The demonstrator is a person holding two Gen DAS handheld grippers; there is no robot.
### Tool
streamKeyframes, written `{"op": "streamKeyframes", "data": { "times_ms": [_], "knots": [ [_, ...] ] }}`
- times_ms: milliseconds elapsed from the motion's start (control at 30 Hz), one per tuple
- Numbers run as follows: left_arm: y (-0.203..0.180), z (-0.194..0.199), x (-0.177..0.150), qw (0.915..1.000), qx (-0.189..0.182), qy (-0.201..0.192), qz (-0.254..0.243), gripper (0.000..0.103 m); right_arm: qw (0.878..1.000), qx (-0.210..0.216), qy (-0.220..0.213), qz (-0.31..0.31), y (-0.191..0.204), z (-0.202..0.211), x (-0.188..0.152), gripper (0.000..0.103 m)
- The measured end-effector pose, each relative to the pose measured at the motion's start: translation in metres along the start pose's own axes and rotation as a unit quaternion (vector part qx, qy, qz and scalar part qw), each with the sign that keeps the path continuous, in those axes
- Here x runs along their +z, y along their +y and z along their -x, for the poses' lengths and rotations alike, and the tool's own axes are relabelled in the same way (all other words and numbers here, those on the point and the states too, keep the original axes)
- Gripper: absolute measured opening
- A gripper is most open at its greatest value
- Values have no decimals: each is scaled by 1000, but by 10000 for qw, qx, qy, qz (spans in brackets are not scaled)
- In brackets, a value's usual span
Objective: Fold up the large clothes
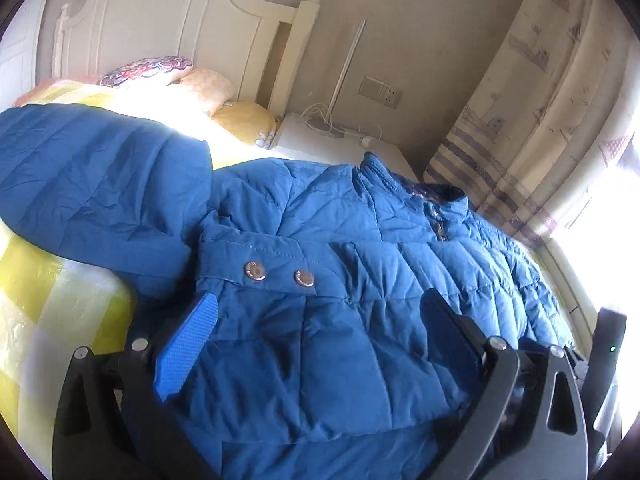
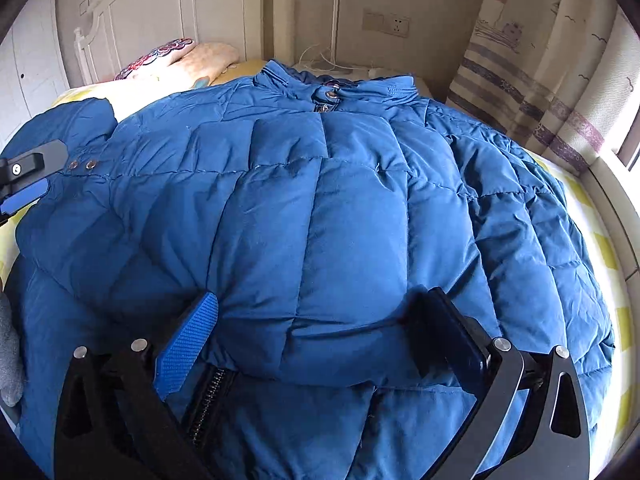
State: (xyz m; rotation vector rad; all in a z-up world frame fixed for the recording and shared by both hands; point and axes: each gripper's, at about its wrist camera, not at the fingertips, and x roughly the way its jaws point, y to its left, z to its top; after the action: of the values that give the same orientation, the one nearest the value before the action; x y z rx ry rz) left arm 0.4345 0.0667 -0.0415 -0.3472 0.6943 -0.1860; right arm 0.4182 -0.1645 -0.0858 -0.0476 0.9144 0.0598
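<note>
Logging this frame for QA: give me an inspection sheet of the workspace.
Surface: bed, yellow-and-white checked cover.
Job's things: blue puffer jacket spread flat, collar toward the headboard.
Clutter: pillows at the head.
Grippers: left gripper and right gripper both open, straddling the jacket.
Cables: white cord on nightstand.
Surroundings: curtain, wall socket.

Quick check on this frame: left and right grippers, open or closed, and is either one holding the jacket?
Left gripper: open, fingers straddling the blue jacket, not clamped.
Right gripper: open, fingers either side of a jacket fold, not clamped.
</note>
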Motion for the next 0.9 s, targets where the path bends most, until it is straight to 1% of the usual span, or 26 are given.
{"op": "streamKeyframes", "data": {
  "times_ms": [33, 67, 100, 133, 200, 267, 367, 400, 433, 500, 533, 567, 600, 633, 667, 700, 733, 767, 800, 833, 867, 900],
  "knots": [
    [17, 15, 8, 9987, -152, -259, 409, 100, 10000, 58, 13, -36, -2, -1, -1, 99],
    [37, 32, 15, 9946, -243, -555, 840, 100, 9999, 112, 13, -77, -5, -1, -3, 99],
    [60, 50, 23, 9875, -251, -857, 1299, 100, 9998, 144, 5, -99, -6, -1, -3, 99],
    [86, 67, 29, 9777, -197, -1123, 1762, 100, 9998, 160, 0, -107, -8, -1, -4, 99],
    [143, 92, 40, 9543, 17, -1457, 2610, 100, 9998, 154, -1, -104, -8, -1, -5, 99],
    [200, 106, 50, 9317, 466, -1491, 3279, 100, 9998, 146, -6, -99, -8, -1, -5, 99],
    [276, 121, 62, 8979, 1102, -1619, 3943, 100, 9998, 152, -18, -115, -4, 1, -6, 99],
    [299, 122, 66, 8881, 1166, -1625, 4139, 100, 9998, 156, -23, -113, -5, 1, -6, 99],
    [319, 121, 71, 8806, 1102, -1640, 4308, 100, 9998, 167, -33, -120, -6, 2, -5, 99],
    [348, 116, 81, 8707, 974, -1571, 4557, 99, 9997, 198, -45, -136, -8, 3, -6, 99],
    [356, 115, 87, 8693, 946, -1550, 4598, 99, 9997, 208, -50, -147, -8, 3, -5, 99],
    [360, 113, 94, 8730, 909, -1525, 4542, 82, 9996, 223, -60, -158, -8, 3, -5, 99],
    [364, 108, 100, 8802, 732, -1460, 4456, 26, 9995, 247, -83, -173, -9, 4, -5, 98],
    [369, 104, 102, 8820, 622, -1278, 4494, 13, 9993, 297, -127, -206, -10, 5, -6, 98],
    [371, 109, 98, 8765, 581, -1332, 4590, 13, 9987, 393, -187, -272, -14, 8, -6, 98],
    [363, 117, 97, 8730, 659, -1548, 4577, 11, 9973, 550, -283, -402, -19, 11, -7, 97],
    [347, 127, 100, 8773, 698, -1778, 4403, 11, 9944, 729, -454, -609, -27, 16, -8, 96],
    [326, 134, 108, 8863, 761, -1961, 4125, 10, 9899, 894, -680, -868, -38, 23, -11, 94],
    [299, 142, 116, 8979, 854, -2091, 3778, 9, 9826, 1078, -942, -1181, -51, 30, -15, 94],
    [270, 148, 125, 9107, 878, -2199, 3386, 8, 9724, 1206, -1246, -1559, -65, 38, -19, 94],
    [235, 151, 134, 9233, 813, -2288, 2975, 8, 9604, 1256, -1571, -1931, -78, 45, -26, 94],
    [198, 152, 142, 9361, 682, -2347, 2530, 7, 9458, 1282, -1938, -2270, -91, 55, -33, 94]
  ]
}}
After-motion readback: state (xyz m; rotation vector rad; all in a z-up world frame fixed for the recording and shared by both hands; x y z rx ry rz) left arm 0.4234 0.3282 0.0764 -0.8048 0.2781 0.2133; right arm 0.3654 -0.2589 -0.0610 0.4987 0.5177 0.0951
